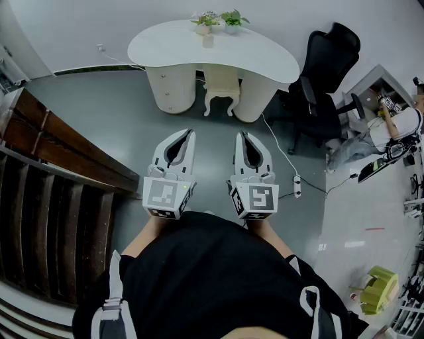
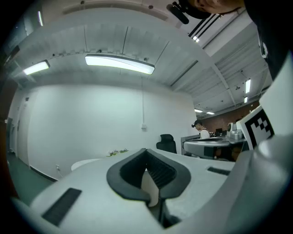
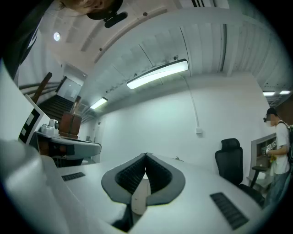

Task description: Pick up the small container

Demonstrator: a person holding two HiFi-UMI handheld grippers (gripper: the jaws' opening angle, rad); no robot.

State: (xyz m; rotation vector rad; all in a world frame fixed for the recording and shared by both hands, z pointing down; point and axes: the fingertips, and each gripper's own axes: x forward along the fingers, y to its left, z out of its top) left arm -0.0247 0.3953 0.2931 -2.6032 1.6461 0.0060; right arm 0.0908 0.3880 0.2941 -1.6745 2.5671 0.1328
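A white curved table [image 1: 172,49] stands across the grey floor ahead of me. On its far edge are two small potted plants [image 1: 218,20], and a small pale container [image 1: 208,41] stands just in front of them. Both grippers are held side by side at waist height, pointing at the table and well short of it. The left gripper [image 1: 189,132] [image 2: 145,149] is shut with nothing in it. The right gripper [image 1: 240,134] [image 3: 146,154] also has its tips together and holds nothing. In the left gripper view the table top [image 2: 87,162] and the plants [image 2: 118,151] show only faintly.
A white stool [image 1: 220,86] is tucked under the table. A black office chair [image 1: 324,79] [image 3: 230,162] stands at the right, with a cable and power strip [image 1: 297,185] on the floor. A wooden staircase [image 1: 46,172] fills the left. A person [image 1: 391,129] stands at a desk far right.
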